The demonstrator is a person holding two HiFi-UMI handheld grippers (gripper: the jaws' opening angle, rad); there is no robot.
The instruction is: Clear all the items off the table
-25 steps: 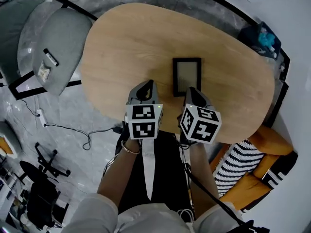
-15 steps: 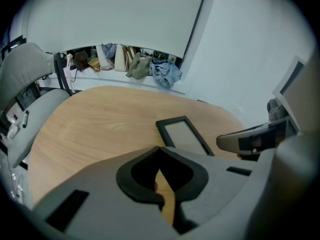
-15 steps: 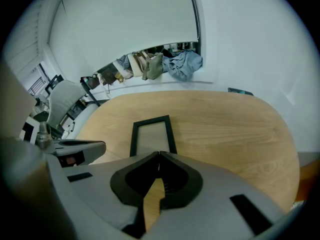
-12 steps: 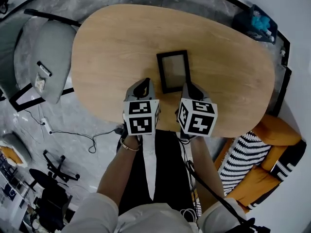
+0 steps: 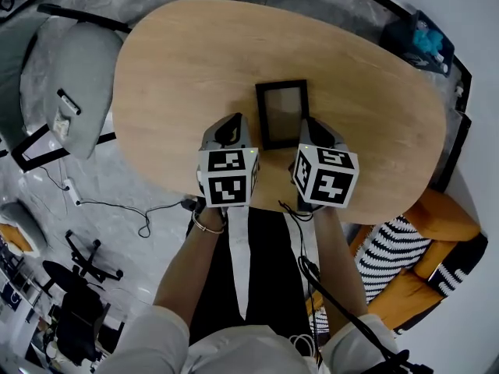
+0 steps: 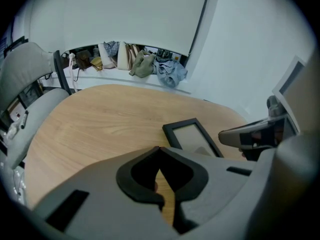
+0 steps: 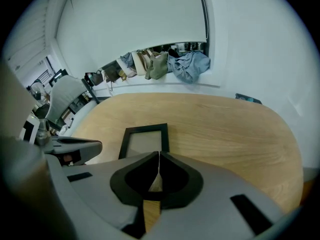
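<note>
A black frame [image 5: 282,113] lies flat on an oval wooden table [image 5: 187,61], a little toward the person's side of the middle. It sits between the two hand-held grippers and reaches a bit beyond their tips. The left gripper [image 5: 233,123] is just beside the frame's near left corner. The right gripper [image 5: 309,125] is at its right edge, and whether it touches cannot be told. Each gripper's jaws are pressed together with nothing between them, and both point steeply down at the tabletop. The frame is an upright rectangle with a narrow dark border around a pale grey-beige panel.
</note>
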